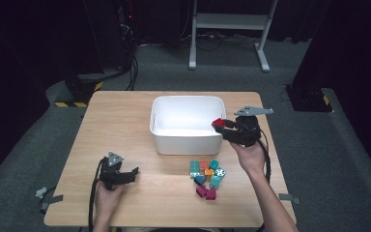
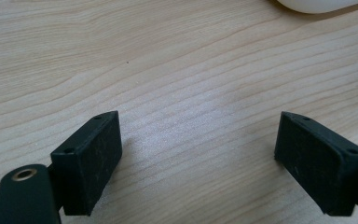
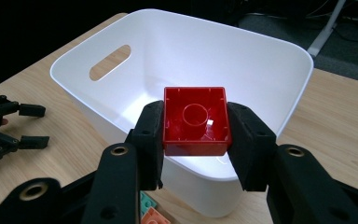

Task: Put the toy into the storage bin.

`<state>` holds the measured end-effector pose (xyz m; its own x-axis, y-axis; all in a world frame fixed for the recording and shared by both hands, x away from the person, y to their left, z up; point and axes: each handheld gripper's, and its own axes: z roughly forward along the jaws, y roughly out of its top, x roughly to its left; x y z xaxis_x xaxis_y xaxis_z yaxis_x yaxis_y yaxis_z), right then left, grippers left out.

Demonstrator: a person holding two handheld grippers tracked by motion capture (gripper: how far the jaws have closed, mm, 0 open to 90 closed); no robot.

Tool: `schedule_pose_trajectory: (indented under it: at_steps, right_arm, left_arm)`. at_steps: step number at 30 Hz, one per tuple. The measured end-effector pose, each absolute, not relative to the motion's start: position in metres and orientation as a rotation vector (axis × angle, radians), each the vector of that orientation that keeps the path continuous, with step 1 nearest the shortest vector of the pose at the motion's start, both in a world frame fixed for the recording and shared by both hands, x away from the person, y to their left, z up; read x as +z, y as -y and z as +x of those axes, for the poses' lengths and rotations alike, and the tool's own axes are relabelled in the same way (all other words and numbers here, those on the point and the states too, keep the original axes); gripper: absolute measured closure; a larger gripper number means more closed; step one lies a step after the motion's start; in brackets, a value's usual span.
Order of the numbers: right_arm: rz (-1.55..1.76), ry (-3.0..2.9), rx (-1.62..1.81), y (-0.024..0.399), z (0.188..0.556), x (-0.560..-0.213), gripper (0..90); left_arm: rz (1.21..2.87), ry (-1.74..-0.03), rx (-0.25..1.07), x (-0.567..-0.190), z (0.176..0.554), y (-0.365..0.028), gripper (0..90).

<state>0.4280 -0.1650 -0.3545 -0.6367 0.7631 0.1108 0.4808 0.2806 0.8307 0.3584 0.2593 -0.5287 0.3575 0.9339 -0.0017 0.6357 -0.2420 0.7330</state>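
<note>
My right gripper (image 1: 221, 126) is shut on a red brick (image 3: 195, 121), whose hollow underside faces the right gripper view's camera. It hangs at the right rim of the white bin (image 1: 187, 123), and in the high view the red brick (image 1: 218, 122) sits just above that edge. The bin (image 3: 270, 60) looks empty inside. On the table's near left my left gripper (image 1: 134, 174) rests open. Its black jaws stand wide apart over bare wood in the left gripper view, and its pads (image 2: 93, 158) hold nothing.
Several loose bricks (image 1: 207, 176) in teal, orange, blue and magenta lie in a cluster in front of the bin, near my right forearm. The wooden table (image 1: 121, 125) has a dark floor around it, and a white stand (image 1: 229, 29) is behind.
</note>
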Motion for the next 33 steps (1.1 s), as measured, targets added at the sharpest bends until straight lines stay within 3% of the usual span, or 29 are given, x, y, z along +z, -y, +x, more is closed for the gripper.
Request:
schedule_pose_trajectory:
  at_steps: [33]
  right_arm:
    - [1.181, -2.301, 1.177, 0.134, 0.469, -0.362, 58.8]
  left_arm:
    - [1.975, -1.360, 0.591, -0.529, 0.358, -0.259, 15.0]
